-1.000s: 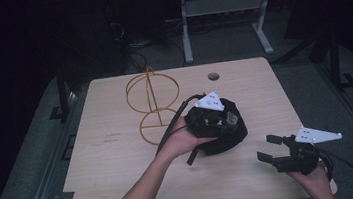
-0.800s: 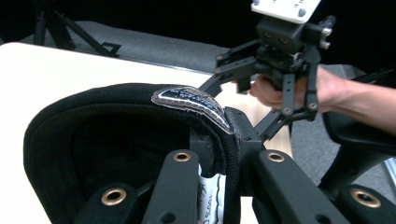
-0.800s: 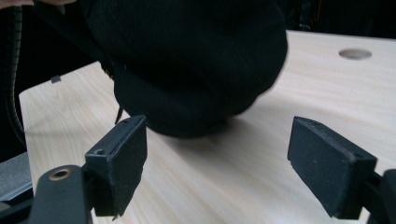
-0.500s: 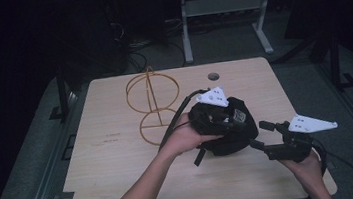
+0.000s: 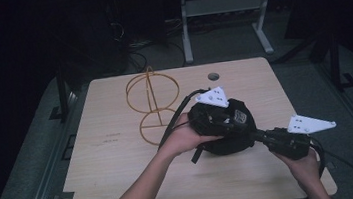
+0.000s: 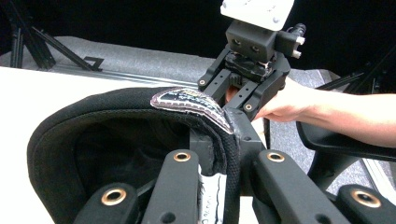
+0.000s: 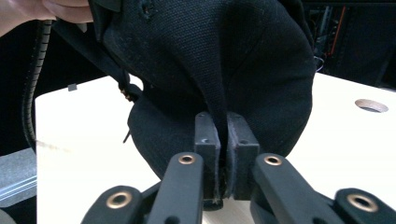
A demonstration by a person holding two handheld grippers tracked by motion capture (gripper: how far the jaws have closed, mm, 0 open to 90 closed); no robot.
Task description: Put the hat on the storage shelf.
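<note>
Nearest the viewer, two bare forearms enter from the lower edge of the high view onto a pale wooden counter [image 5: 124,186]. The right hand [image 5: 300,163] carries the right gripper [image 5: 258,135], level and pointed left at a black cap [image 5: 226,134]; its jaws have just been closing and, in the right gripper view, now stand clenched on a fold of the cap's black fabric [image 7: 219,130], the pads pressing it from both sides. The cap is held just above the counter, right of centre, between the two grippers. The left hand [image 5: 186,137] holds the left gripper [image 5: 219,119] against the cap's left and top side; in the left gripper view its jaws are clenched on the cap's rim [image 6: 224,154], at the edge of an embroidered patch [image 6: 189,100], with the hollow inside of the cap [image 6: 116,149] opening to the left. Beyond that rim the same view shows the right gripper [image 6: 233,105] and its hand [image 6: 289,100] facing the camera. A black cable [image 5: 176,117] trails from the left gripper across the counter. Farther back, left of the cap and apart from it, stands a yellow wire frame [image 5: 152,102] of rings on an upright stem. Near the counter's far edge is a round hole [image 5: 213,76]; behind the counter, a grey metal stand [image 5: 225,13] rises in the dark
</note>
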